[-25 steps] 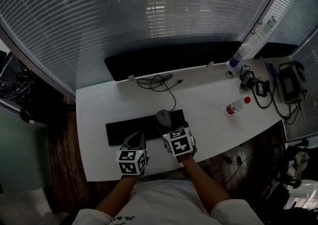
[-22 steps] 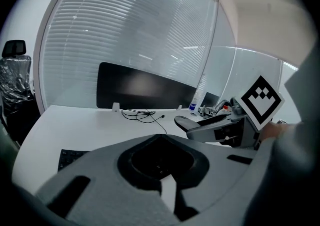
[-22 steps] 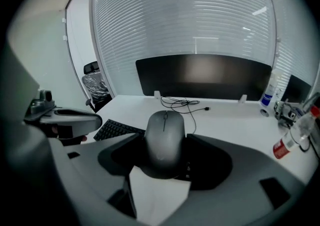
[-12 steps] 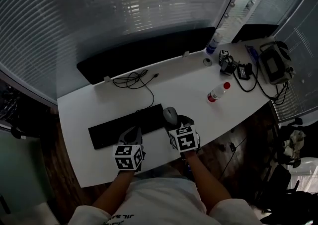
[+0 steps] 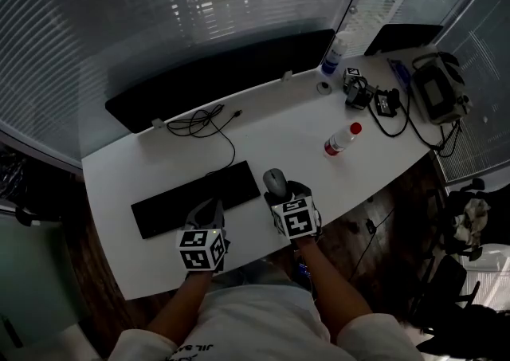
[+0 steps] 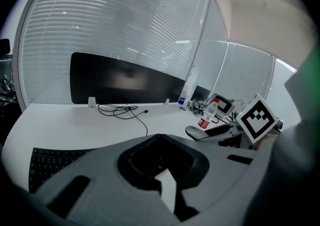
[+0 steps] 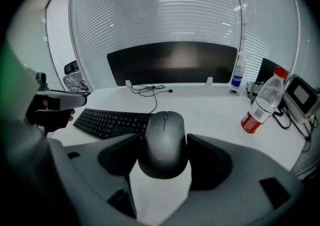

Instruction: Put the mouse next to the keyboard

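- Right claw (image 7: 163, 145) is clamping the mouse (image 5: 275, 182) by its flanks, just right of the keyboard (image 5: 195, 198).
- We are judging it light, rigid, slick (mid-side hold suits).
- Left claw (image 5: 209, 213) is hanging closed, empty.

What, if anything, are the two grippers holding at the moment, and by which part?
The right gripper's jaws clamp the mouse by its left and right sides; the left gripper holds nothing.
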{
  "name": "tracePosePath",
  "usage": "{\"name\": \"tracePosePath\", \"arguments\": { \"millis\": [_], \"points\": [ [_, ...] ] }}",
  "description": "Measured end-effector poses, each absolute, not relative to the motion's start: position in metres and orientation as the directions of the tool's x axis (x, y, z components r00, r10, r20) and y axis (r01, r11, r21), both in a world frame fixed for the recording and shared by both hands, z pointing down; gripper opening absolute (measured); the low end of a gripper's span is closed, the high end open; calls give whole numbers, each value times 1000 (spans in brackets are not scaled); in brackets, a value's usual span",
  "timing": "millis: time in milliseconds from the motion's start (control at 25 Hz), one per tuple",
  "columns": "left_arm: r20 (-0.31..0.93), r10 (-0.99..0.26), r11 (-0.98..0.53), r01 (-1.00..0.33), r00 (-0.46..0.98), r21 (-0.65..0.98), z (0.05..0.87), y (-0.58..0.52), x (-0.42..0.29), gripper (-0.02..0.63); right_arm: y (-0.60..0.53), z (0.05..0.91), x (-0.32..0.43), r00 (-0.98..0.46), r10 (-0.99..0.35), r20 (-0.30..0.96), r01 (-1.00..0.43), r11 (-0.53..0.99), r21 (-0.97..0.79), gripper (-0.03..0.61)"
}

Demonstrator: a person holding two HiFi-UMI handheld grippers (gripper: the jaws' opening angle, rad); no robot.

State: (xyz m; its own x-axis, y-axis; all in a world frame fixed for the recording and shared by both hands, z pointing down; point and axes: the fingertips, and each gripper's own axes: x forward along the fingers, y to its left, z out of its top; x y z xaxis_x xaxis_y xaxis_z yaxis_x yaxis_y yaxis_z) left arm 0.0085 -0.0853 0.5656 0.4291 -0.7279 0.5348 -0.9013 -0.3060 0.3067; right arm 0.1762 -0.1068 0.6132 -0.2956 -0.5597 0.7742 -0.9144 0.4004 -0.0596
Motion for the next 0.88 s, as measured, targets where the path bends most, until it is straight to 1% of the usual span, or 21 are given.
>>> {"name": "tracePosePath", "arguments": {
  "millis": [640,880],
  "points": [
    [585,-712,-254,-919,388,301,595,-90,0,2,-122,682,176,-296,-488,821,-915,390,-98,295],
    [596,-706,-249,-922,383,298,603,-89,-1,2,-123,706,189,-283,-474,834,-919,384,-93,295]
  ]
}}
